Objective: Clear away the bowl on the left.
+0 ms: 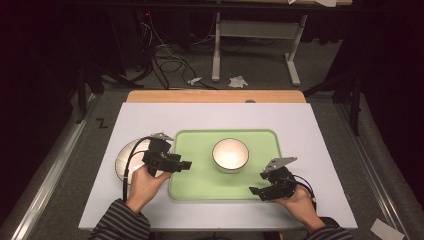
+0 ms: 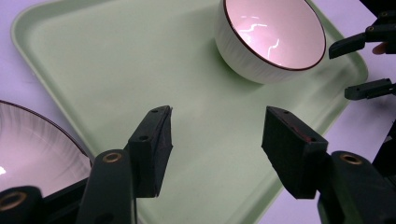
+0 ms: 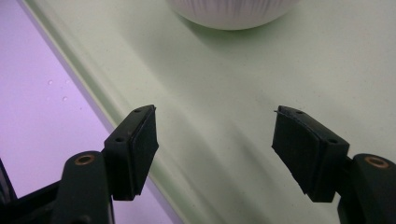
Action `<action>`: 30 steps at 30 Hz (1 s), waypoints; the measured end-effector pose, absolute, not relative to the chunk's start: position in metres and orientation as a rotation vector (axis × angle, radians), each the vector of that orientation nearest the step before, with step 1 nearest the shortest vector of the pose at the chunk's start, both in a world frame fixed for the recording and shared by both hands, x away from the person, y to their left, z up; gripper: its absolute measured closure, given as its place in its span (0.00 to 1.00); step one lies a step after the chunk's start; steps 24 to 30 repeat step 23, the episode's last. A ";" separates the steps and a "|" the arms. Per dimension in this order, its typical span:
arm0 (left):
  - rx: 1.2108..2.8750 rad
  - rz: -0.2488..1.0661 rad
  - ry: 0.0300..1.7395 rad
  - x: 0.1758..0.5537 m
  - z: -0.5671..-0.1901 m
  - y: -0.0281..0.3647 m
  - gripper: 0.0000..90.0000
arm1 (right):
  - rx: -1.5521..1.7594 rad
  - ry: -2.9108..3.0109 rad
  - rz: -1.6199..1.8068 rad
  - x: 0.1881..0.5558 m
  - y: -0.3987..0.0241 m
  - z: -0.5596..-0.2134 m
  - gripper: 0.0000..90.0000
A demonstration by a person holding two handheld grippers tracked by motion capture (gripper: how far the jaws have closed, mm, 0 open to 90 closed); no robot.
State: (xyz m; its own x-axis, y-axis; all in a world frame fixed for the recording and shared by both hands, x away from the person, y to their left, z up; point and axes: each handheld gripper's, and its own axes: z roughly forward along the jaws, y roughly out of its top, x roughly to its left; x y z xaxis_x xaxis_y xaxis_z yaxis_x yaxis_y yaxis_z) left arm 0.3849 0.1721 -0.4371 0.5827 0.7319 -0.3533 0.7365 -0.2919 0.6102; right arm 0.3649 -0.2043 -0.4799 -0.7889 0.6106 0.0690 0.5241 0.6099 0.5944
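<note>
A white ribbed bowl [image 1: 230,154] with a dark rim stands upright on a pale green tray [image 1: 200,189], right of the tray's middle. A second dish, a shallow ribbed plate [image 1: 121,155], lies on the table just left of the tray. My left gripper [image 1: 185,163] hovers over the tray's left edge, open and empty, pointing right toward the bowl [image 2: 273,32]. My right gripper [image 1: 258,183] hangs over the tray's front right corner, also open and empty. The left gripper view has the plate [image 2: 32,144] at lower left. The right gripper [image 3: 215,140] points across the tray [image 3: 261,74] at the bowl's base [image 3: 233,11].
The tray rests on a white table top [image 1: 150,115] with a wooden strip [image 1: 215,96] along its far edge. Beyond it are a grey floor, cables [image 1: 165,55] and a metal stand [image 1: 216,50]. Bare table lies behind and on both sides of the tray.
</note>
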 end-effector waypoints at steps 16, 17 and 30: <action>2.089 0.120 1.128 0.360 -0.452 0.165 0.50 | 0.955 2.686 0.935 0.363 -0.205 -0.479 0.36; 2.097 0.121 1.125 0.359 -0.452 0.165 0.50 | 0.955 2.685 0.937 0.363 -0.205 -0.479 0.36; 2.117 0.134 1.125 0.359 -0.455 0.162 0.49 | 0.958 2.682 0.933 0.364 -0.204 -0.479 0.36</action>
